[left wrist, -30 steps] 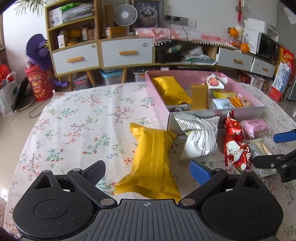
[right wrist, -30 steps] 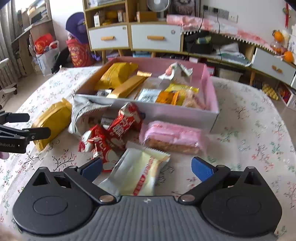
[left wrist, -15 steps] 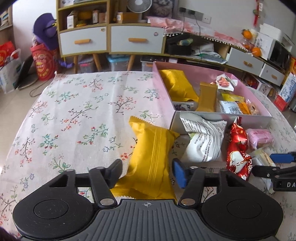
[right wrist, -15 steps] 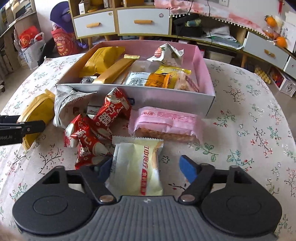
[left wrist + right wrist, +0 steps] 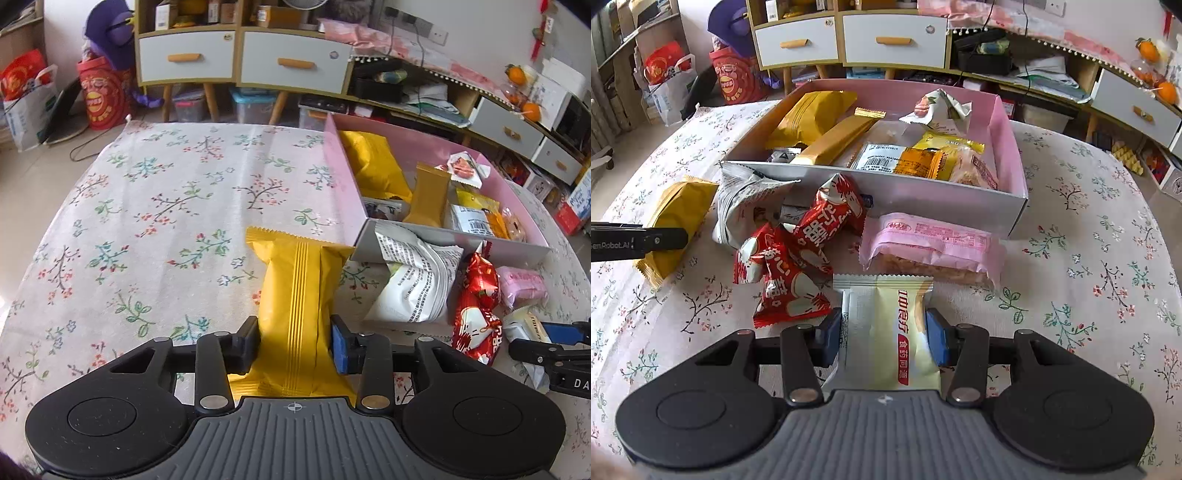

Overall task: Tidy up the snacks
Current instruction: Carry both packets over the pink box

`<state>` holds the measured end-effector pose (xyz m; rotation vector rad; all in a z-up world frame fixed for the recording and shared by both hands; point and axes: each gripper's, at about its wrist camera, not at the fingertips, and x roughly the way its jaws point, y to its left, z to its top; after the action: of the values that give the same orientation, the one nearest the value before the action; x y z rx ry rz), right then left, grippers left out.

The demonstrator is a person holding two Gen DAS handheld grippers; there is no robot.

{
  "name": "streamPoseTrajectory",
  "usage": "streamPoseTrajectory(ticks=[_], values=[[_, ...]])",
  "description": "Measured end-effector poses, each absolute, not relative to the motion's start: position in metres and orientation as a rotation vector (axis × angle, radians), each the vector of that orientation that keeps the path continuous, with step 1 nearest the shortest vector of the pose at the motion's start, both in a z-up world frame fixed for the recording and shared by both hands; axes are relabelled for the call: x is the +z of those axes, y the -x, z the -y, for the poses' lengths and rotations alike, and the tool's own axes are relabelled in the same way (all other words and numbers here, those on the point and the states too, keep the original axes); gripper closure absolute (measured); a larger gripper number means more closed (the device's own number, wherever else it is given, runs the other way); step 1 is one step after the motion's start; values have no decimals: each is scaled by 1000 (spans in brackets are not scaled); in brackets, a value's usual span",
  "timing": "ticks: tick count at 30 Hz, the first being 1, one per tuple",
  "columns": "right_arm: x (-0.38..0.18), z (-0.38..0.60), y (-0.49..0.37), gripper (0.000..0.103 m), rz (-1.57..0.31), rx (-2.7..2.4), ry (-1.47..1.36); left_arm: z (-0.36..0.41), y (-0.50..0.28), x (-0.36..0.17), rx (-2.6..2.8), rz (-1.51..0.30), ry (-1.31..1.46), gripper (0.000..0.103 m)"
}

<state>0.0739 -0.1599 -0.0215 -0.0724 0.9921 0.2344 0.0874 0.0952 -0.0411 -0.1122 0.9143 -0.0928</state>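
Note:
My left gripper (image 5: 294, 347) is shut on a yellow snack packet (image 5: 295, 295) that lies on the flowered tablecloth, left of the pink box (image 5: 340, 173). My right gripper (image 5: 884, 339) is shut on a cream and silver snack packet (image 5: 886, 332) in front of the pink box (image 5: 1004, 147). The yellow packet (image 5: 679, 221) and the left gripper's finger (image 5: 661, 238) show at the left of the right wrist view. The box holds several snacks. Red packets (image 5: 798, 258), a white crumpled bag (image 5: 742, 206) and a pink packet (image 5: 931, 243) lie in front of it.
The floral tablecloth (image 5: 147, 221) covers the table. Behind it stand cabinets with white drawers (image 5: 291, 62), a red bag (image 5: 101, 96) and low shelves with clutter (image 5: 424, 92). The right gripper's finger (image 5: 550, 354) shows at the right edge of the left wrist view.
Both grippers have closed from wide open onto their packets: the left on the yellow packet, the right on the cream one. Both moved forward over them.

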Motion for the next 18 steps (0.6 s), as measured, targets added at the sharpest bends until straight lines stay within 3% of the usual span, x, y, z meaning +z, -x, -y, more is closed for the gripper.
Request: streamPoseTrajectory(ticks=[18], values=[[5, 176, -77, 59, -994, 238, -63, -91, -78, -9, -104, -885, 170, 67]])
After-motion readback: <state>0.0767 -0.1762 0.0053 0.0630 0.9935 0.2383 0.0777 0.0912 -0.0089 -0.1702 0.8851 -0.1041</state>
